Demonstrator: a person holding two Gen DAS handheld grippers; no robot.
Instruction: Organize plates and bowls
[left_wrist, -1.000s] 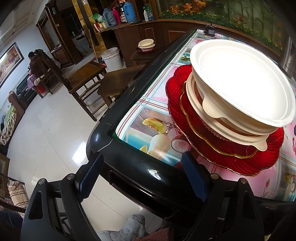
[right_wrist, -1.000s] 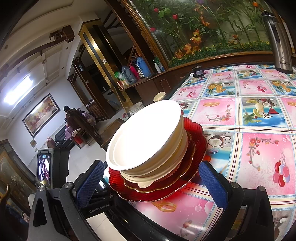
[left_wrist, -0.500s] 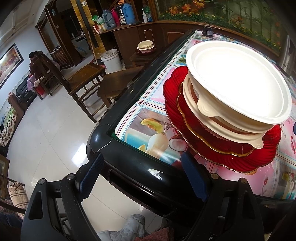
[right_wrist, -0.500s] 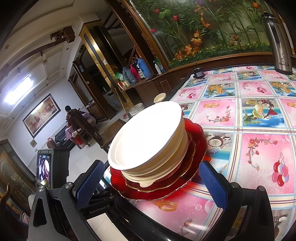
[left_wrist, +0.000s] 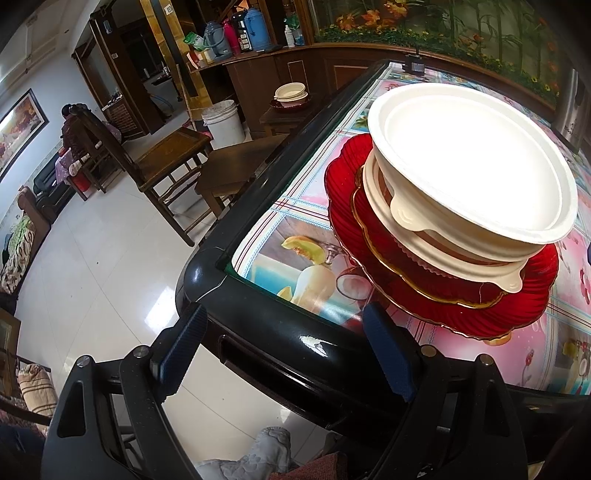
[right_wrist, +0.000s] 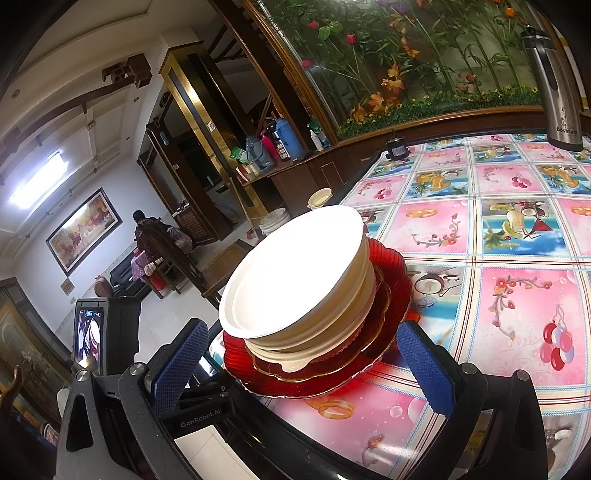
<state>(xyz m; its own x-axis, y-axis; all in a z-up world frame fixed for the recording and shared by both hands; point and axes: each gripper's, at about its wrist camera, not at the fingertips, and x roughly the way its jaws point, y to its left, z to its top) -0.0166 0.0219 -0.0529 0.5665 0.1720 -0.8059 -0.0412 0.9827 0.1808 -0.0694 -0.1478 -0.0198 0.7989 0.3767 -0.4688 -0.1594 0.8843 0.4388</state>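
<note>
Plates and bowls stand in one stack at the near corner of the table (left_wrist: 207, 269), on its pink patterned cloth (right_wrist: 517, 306). At the bottom lies a large red plate (left_wrist: 524, 314); on it a smaller red plate with a gold rim (left_wrist: 384, 236); then two white bowls, the lower bowl (left_wrist: 454, 267) carrying the upper bowl (left_wrist: 469, 162), which is empty. How many pieces sit between the two bowls cannot be told. A second, smaller stack (left_wrist: 290, 96) rests on a low wooden stand beyond the table edge. The left gripper (left_wrist: 284, 350) hangs over the table corner with its jaws wide and nothing between them. The right gripper (right_wrist: 299, 362) has its jaws spread to either side of the large red plate, pads clear of it
</note>
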